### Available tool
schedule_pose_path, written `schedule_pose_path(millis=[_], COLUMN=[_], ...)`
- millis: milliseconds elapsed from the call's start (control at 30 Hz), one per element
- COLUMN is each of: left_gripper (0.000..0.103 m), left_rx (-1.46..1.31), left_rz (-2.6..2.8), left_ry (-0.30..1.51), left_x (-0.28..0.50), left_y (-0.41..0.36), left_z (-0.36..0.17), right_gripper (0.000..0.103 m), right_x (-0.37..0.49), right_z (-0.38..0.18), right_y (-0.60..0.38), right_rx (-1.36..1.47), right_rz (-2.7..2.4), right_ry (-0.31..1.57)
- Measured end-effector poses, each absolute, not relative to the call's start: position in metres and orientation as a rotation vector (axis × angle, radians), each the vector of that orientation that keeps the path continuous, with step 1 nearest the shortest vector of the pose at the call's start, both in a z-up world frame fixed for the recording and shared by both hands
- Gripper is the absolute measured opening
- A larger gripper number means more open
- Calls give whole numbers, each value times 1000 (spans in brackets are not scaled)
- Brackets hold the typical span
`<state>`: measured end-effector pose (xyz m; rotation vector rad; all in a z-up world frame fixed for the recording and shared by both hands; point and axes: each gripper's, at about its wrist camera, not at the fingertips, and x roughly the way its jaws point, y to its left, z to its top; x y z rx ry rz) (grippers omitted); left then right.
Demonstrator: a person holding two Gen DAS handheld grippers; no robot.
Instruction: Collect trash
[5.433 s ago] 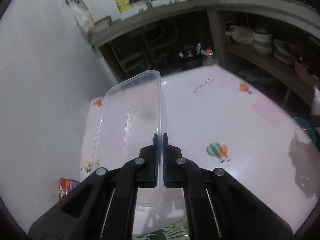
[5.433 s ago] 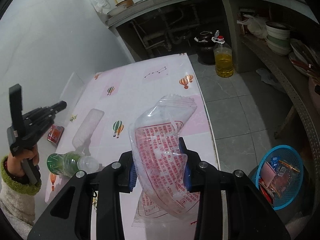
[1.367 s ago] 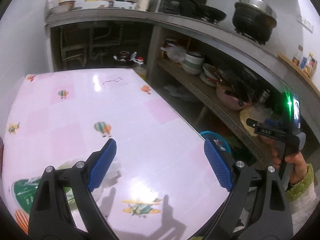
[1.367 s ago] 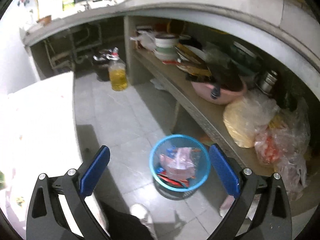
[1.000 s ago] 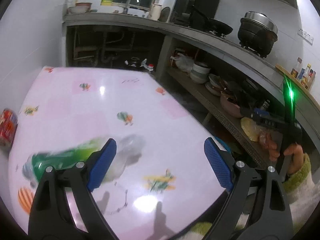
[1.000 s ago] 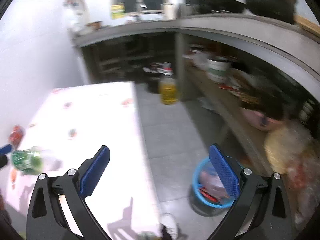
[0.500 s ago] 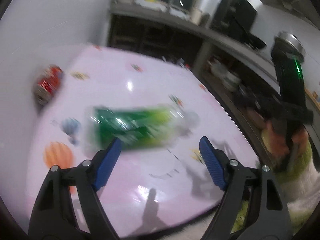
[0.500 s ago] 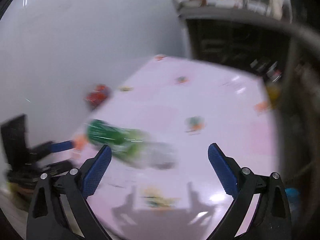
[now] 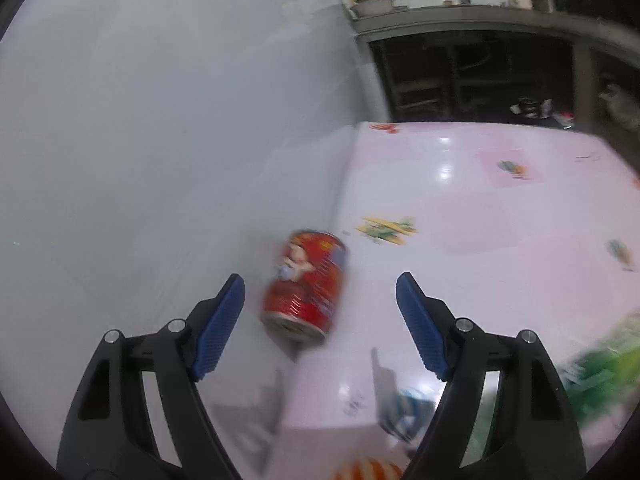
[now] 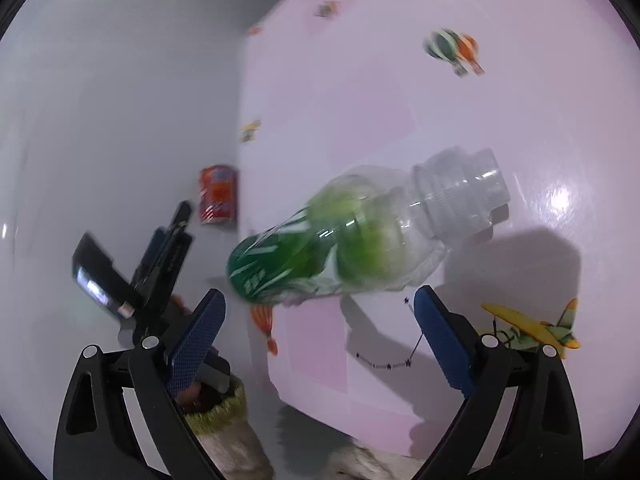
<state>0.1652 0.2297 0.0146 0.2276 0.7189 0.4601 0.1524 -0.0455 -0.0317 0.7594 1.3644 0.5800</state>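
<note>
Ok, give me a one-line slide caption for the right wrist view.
Open right gripper approaches an uncapped green-labelled plastic bottle lying on the pink table, red can beyond.

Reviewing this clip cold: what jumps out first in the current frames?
A red can lying on its side by the wall at the pink table's edge, framed by the open left claw. In the right view, a green-labelled plastic bottle lies just ahead of the open right claw.

red can [image 9: 306, 286] print blurred, green bottle [image 10: 344, 240] label lettering unreadable
</note>
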Motion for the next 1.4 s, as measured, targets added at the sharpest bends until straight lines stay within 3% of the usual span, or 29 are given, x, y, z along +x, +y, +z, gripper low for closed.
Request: schedule_pose_path(millis=[200,400,633,800,1100,1400], left_gripper=[73,63,59,59,62,74], left_rx=[368,393,343,291,10,133], left_rz=[553,577,566,530,116,102], left_ry=[808,881,938,909,841,806], left_x=[205,230,248,240,204,191], left_y=[244,252,262,258,237,214], left_z=[-10,-28,-39,-29,17,31], right_gripper=[93,92,74,72,72,73], right_x=[163,166,181,190,205,209], right_z=[-42,-48,-58,-64,-50,-42], right_y=[-46,-57,-55,-53,-98,-121], right_rx=[874,930,949,927,697,615], right_rz=[466,375,358,392,465,402], right_ry=[1389,1389,1396,1385,1399,1368])
